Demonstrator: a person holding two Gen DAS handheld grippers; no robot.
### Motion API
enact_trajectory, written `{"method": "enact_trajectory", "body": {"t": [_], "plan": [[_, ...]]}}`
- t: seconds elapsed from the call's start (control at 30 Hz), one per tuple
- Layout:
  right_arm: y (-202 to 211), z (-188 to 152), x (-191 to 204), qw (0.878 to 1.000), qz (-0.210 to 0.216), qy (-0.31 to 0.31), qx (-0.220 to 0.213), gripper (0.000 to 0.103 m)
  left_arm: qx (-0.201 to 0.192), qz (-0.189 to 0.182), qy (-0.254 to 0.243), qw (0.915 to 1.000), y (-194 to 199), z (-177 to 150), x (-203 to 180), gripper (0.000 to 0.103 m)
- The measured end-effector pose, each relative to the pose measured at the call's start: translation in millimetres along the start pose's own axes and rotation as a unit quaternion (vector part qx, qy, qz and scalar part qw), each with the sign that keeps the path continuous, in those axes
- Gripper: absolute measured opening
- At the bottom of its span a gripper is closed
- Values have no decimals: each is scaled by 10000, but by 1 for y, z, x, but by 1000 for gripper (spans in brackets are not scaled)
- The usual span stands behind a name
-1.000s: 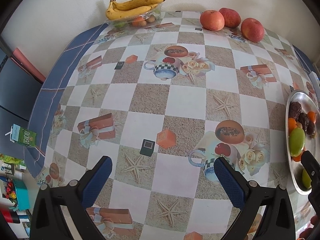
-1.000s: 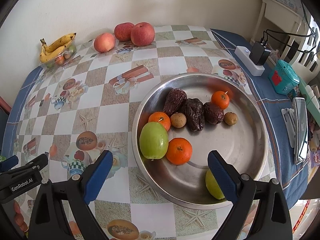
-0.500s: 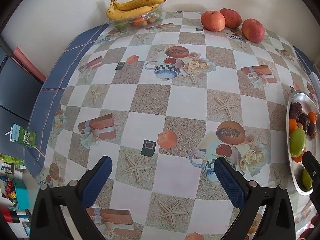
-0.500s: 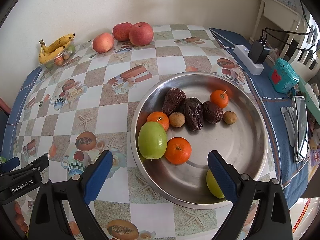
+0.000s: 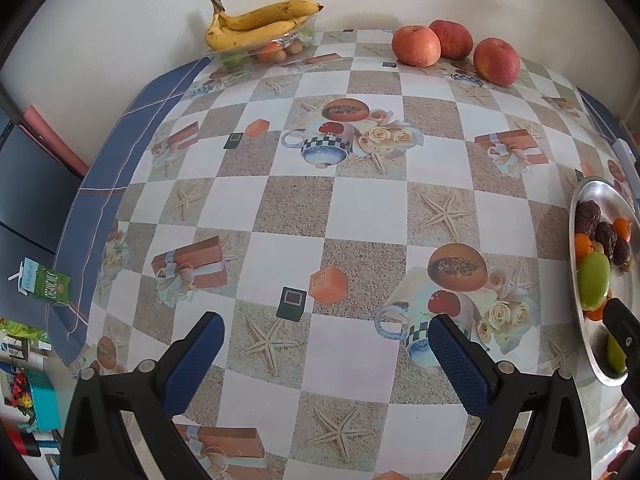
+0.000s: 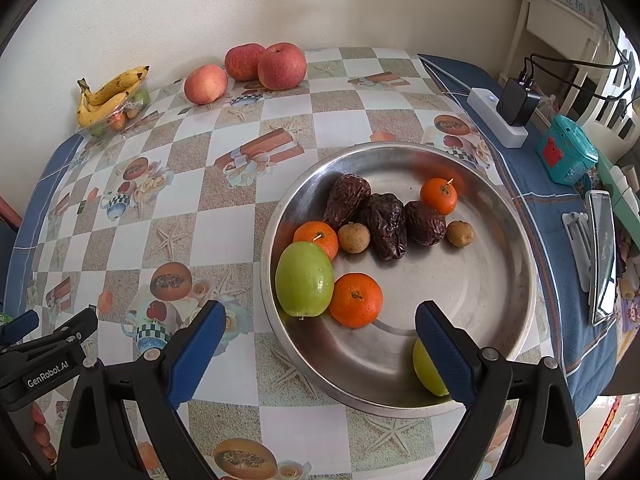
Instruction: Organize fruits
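Both grippers gaped wide, empty: right gripper (image 6: 316, 340) hung over the bowl (image 6: 516, 240) rim, left gripper (image 5: 324, 348) over bare cloth. Mixed fruit sat bunched in the bowl; apples (image 6: 280, 66) and bananas (image 6: 108, 96) far back. Risk: closing on the orange (image 6: 356, 300) could nudge the touching green fruit (image 6: 304, 284), or round skin could squirt free.

This is a lived-in home dining corner: the worktop (image 6: 280, 120) wears a checked oilcloth printed with teacups, roses and starfish and stands against a plain cream wall. On its right edge lie a white power strip (image 6: 496, 122) with a charger, a teal tin (image 6: 566, 156) and a phone (image 6: 602, 252); beyond that edge stands a white chair (image 6: 556, 28).
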State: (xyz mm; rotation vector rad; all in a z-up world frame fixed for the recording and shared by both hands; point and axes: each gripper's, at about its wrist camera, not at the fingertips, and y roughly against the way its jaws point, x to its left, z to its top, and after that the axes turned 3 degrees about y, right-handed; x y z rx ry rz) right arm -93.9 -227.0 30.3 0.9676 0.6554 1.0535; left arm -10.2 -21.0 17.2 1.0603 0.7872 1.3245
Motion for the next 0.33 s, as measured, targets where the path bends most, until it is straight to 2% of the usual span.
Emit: {"method": "enact_trajectory", "body": {"t": [0.33], "plan": [[-1, 0, 0, 10000, -12, -1, 37, 96, -55, -131, 82, 9999, 4, 0, 3, 103]]}}
